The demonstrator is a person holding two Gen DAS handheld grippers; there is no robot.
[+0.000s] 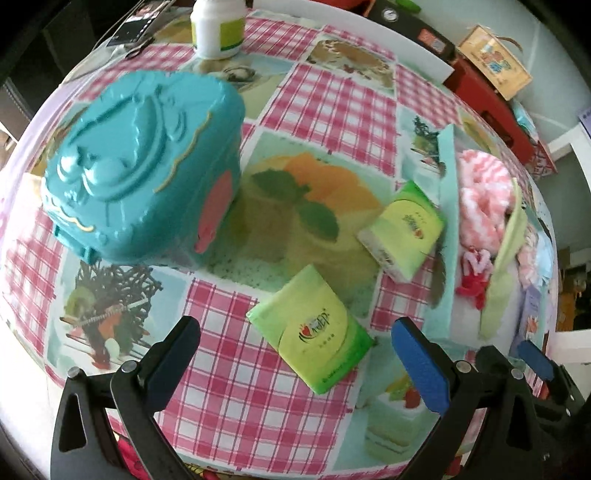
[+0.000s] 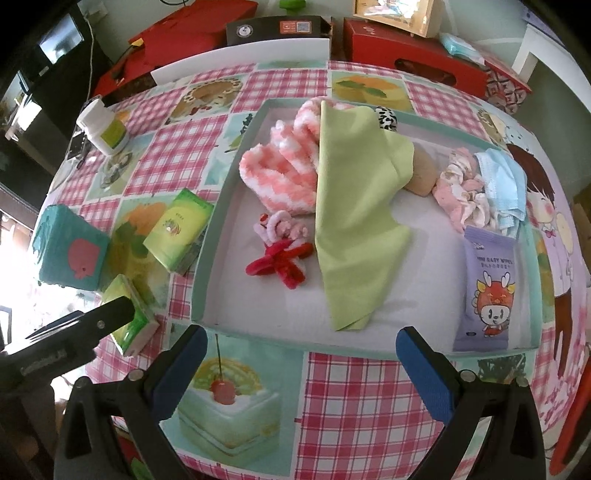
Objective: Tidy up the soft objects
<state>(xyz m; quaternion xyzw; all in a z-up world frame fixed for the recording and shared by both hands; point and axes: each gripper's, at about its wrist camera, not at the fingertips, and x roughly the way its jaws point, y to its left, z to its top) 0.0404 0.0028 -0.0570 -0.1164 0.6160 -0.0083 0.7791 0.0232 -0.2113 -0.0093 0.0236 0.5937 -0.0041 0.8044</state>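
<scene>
Two green tissue packs lie on the checked tablecloth. The nearer tissue pack (image 1: pixel 314 328) (image 2: pixel 129 314) sits just ahead of my left gripper (image 1: pixel 299 350), which is open and empty, its fingers on either side of the pack. The farther tissue pack (image 1: pixel 402 229) (image 2: pixel 177 229) rests against the outside of the teal tray (image 1: pixel 445 240) (image 2: pixel 216 236). Inside the tray lie a pink-white fuzzy sock (image 2: pixel 280 173), a green cloth (image 2: pixel 354 221), a red and pink pipe-cleaner toy (image 2: pixel 280 254), a scrunchie (image 2: pixel 461 195), a blue face mask (image 2: pixel 502 184) and a purple wipes pack (image 2: pixel 484 288). My right gripper (image 2: pixel 299 354) hovers open and empty at the tray's near wall.
A teal plastic box (image 1: pixel 140 166) (image 2: pixel 70 251) stands left of the tissue packs. A white bottle (image 1: pixel 218 29) (image 2: pixel 103 129) is at the far left. Red boxes (image 2: pixel 413 55) and a black box (image 2: pixel 277 27) line the far table edge.
</scene>
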